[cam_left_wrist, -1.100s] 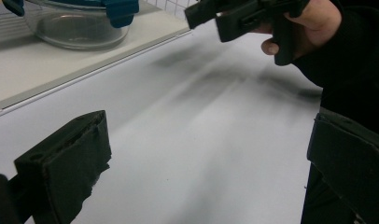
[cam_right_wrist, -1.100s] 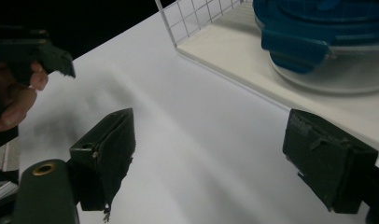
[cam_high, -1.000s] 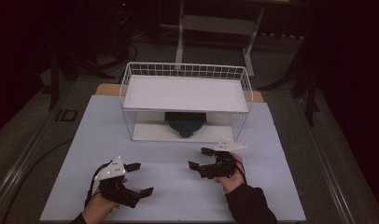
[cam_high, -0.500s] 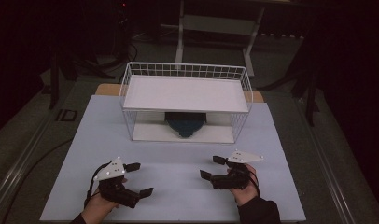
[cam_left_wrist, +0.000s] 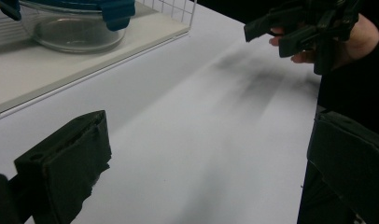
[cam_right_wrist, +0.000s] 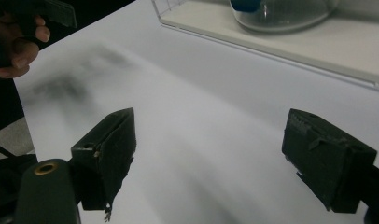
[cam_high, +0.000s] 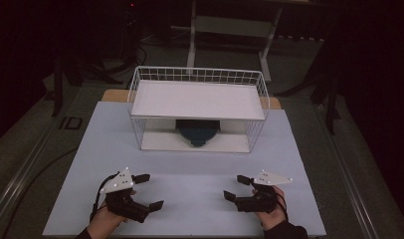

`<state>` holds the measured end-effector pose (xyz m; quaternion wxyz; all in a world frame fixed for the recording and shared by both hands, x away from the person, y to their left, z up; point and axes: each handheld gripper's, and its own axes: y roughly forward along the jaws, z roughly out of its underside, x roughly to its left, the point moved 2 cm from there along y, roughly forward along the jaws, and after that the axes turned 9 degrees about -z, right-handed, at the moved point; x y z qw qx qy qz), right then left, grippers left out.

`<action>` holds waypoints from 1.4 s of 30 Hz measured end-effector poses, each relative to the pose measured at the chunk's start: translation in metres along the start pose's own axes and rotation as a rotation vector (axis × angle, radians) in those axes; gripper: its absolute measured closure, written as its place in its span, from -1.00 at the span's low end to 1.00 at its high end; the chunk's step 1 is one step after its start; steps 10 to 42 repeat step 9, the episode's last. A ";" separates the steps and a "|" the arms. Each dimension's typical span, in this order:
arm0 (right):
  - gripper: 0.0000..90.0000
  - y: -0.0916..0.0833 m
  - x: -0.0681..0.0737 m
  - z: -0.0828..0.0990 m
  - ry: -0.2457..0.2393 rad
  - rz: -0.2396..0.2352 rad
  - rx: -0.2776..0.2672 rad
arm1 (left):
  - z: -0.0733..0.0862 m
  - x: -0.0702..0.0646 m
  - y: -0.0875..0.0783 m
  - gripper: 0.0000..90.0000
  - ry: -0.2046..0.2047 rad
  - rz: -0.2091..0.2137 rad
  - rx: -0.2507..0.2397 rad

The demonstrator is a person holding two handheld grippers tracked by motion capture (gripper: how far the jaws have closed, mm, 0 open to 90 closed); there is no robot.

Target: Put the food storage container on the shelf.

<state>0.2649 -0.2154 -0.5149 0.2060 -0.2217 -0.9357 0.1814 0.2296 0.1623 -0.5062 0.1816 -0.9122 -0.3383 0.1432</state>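
Bowl (cam_high: 197, 133), one, sits low in the wire rack (cam_high: 198, 94), far beyond my two grippers. My left gripper (cam_high: 149, 190) and right gripper (cam_high: 236, 187) are spread wide, empty. Left gripper view: bowl (cam_left_wrist: 75, 28) up left. Right gripper view: bowl (cam_right_wrist: 283, 11) on top.

Dim room w/ dark surrounds; table (cam_high: 190, 179) lit, maybe overhead; soft shadows.

Clear glossy glass bowl (cam_left_wrist: 73, 30) — matt table (cam_high: 200, 184)

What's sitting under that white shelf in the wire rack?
Under the white shelf of the wire rack sits a clear glass bowl with a blue lid, on the rack's bottom board. The shelf covers its back part, and its contents can't be made out.
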 end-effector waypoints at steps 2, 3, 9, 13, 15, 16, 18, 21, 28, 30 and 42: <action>-0.61 0.000 -0.002 0.002 0.013 0.002 0.003 | 0.000 -0.001 0.001 -1.00 -0.002 0.002 0.003; -0.61 0.000 -0.003 0.002 0.016 -0.001 0.002 | 0.001 -0.001 0.002 -1.00 0.003 0.002 0.005; -0.62 0.001 -0.004 0.003 0.011 0.006 0.008 | 0.001 -0.002 0.002 -1.00 0.005 0.010 0.005; -0.62 0.001 -0.004 0.003 0.011 0.006 0.008 | 0.001 -0.002 0.002 -1.00 0.005 0.010 0.005; -0.62 0.001 -0.004 0.003 0.011 0.006 0.008 | 0.001 -0.002 0.002 -1.00 0.005 0.010 0.005; -0.62 0.001 -0.004 0.003 0.011 0.006 0.008 | 0.001 -0.002 0.002 -1.00 0.005 0.010 0.005; -0.62 0.001 -0.004 0.003 0.011 0.006 0.008 | 0.001 -0.002 0.002 -1.00 0.005 0.010 0.005; -0.62 0.001 -0.004 0.003 0.011 0.006 0.008 | 0.001 -0.002 0.002 -1.00 0.005 0.010 0.005; -0.62 0.001 -0.004 0.003 0.011 0.006 0.008 | 0.001 -0.002 0.002 -1.00 0.005 0.010 0.005; -0.62 0.001 -0.004 0.003 0.011 0.006 0.008 | 0.001 -0.002 0.002 -1.00 0.005 0.010 0.005; -0.62 0.001 -0.004 0.003 0.011 0.006 0.008 | 0.001 -0.002 0.002 -1.00 0.005 0.010 0.005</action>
